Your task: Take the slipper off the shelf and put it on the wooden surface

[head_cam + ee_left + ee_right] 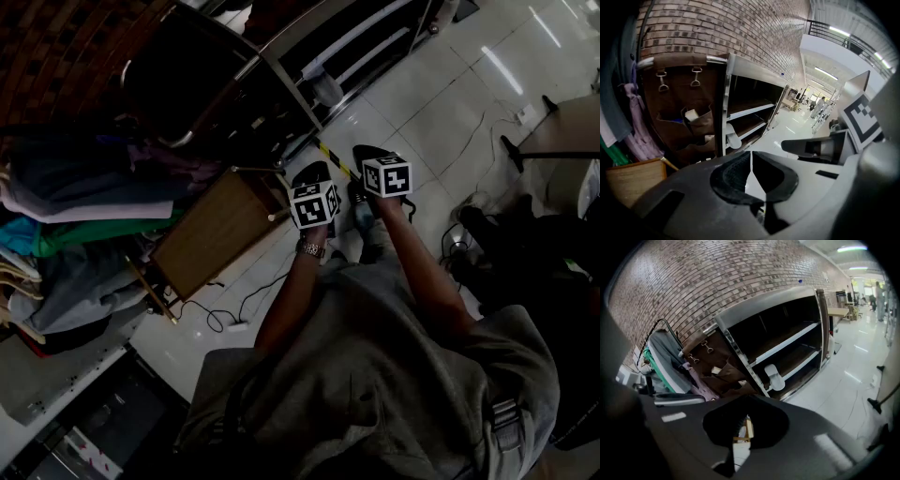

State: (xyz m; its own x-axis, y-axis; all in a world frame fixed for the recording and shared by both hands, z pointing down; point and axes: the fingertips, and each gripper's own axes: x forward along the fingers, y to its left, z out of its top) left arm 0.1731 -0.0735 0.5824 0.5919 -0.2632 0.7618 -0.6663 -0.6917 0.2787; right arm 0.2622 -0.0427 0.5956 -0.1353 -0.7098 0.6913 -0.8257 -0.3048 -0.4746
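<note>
L gripper [751, 157]: jaws together, pads meet at the tips, nothing between them. I only see floor through the small gap lower down. R gripper [743, 416]: same, jaws together and empty, w/ a sliver of wood and floor showing behind the pads. Both are held side by side over the white tile floor [441, 103], clear of the shelf and touching nothing.

Count:
- 1 slipper [772, 377]. It's pale, stands on edge w/ sole facing out, on the lower board of the metal shelf [787, 341], just beside the front-left post. Neither gripper touches it.
- 2 shelf boards visible, upper one bare as far as I can see.
- 1 wooden surface [216, 230], a small table top just left of the shelf. It's well apart from the slipper, and I see nothing on the top.
- 1 brown hanging organizer [679, 108] between shelf and clothes, w/ 2 metal clips [661, 79] at its top edge.
- 2 marker cubes [314, 204], one per gripper.

Clothes [84, 187] are bunched on a rack at far left. Brick wall [708, 282] is behind it all.
</note>
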